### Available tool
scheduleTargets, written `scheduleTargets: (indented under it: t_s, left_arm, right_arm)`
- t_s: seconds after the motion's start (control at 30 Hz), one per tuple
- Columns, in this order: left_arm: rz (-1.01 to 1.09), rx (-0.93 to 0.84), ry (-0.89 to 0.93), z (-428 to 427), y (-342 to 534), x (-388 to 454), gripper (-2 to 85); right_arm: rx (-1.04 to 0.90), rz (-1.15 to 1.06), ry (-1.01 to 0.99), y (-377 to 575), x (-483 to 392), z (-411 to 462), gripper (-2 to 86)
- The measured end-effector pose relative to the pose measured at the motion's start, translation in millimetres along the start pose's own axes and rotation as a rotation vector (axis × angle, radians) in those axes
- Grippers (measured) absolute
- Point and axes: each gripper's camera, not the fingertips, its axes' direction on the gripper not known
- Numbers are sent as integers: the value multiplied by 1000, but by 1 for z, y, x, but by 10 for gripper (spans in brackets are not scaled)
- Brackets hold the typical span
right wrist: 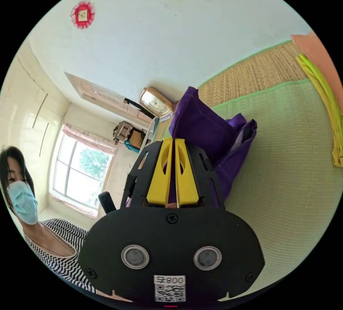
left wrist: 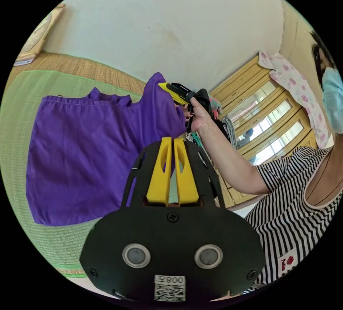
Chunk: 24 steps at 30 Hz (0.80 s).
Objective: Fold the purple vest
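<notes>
We are seeing the purple vest (left wrist: 82,160) lying mostly flat on the green mat, its fabric plain with pale stitching along the hems. One upper corner is standing lifted off the mat. In the right gripper view, the vest (right wrist: 210,135) is rising in bunched folds.

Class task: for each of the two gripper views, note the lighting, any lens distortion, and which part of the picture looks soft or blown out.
Left gripper view: even daylight, purple vest crisp; fisheye bends the cabinet lines, its glass glaring. Right gripper view: bright window is overexposed; the green mat curves; the right gripper looks sharp.
</notes>
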Motion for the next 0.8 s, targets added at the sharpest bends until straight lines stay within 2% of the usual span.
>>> scheduleTargets:
  t_s: [0.2, 0.4, 0.8]
  left_arm:
    - [-196, 125, -41, -86, 47, -79, 4]
    - [-397, 162, -71, -133, 93, -158, 4]
    - [-618, 181, 40, -179, 148, -249, 10]
  right_arm:
    - [-170, -107, 62, -14, -72, 149, 6]
    - [-369, -129, 179, -10, -96, 300, 6]
    - [-596, -157, 351, 9, -113, 467, 13]
